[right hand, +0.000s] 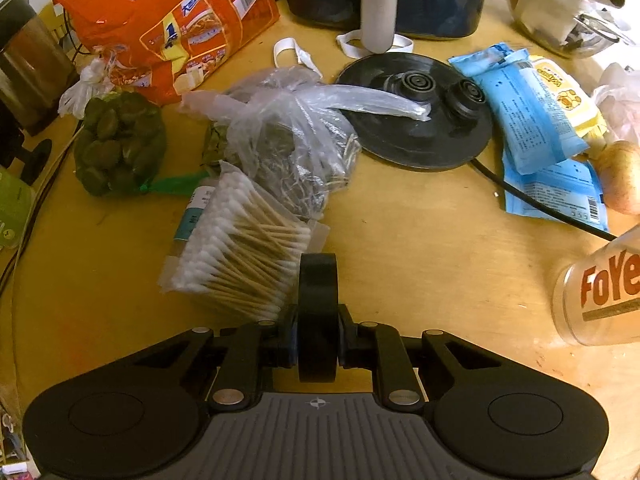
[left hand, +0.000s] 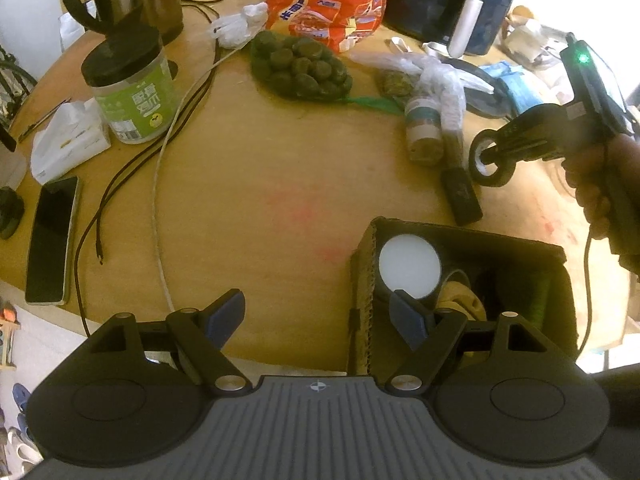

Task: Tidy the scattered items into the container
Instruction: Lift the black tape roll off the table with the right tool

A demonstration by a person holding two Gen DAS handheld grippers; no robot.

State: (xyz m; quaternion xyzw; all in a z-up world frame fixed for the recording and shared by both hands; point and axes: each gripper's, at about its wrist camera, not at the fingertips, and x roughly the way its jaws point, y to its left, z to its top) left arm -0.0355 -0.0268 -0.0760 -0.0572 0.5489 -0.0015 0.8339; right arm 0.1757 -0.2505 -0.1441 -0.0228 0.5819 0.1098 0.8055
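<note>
The left gripper (left hand: pixel 320 314) hung open, empty, beside the cardboard box (left hand: pixel 362 300) on the surface (left hand: pixel 280 160). Right of it, the right gripper (right hand: pixel 318 344) clamped a black tape roll (right hand: pixel 318 320) on edge; the box lay nearer the person, leftward of that roll.

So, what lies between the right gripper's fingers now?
A black tape roll stands on edge, clamped in the right gripper; the right wrist view shows it.

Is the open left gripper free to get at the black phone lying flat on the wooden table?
Probably yes. The left gripper holds nothing, and the black phone lies uncovered at the wooden table edge; only thin cables run alongside.
</note>
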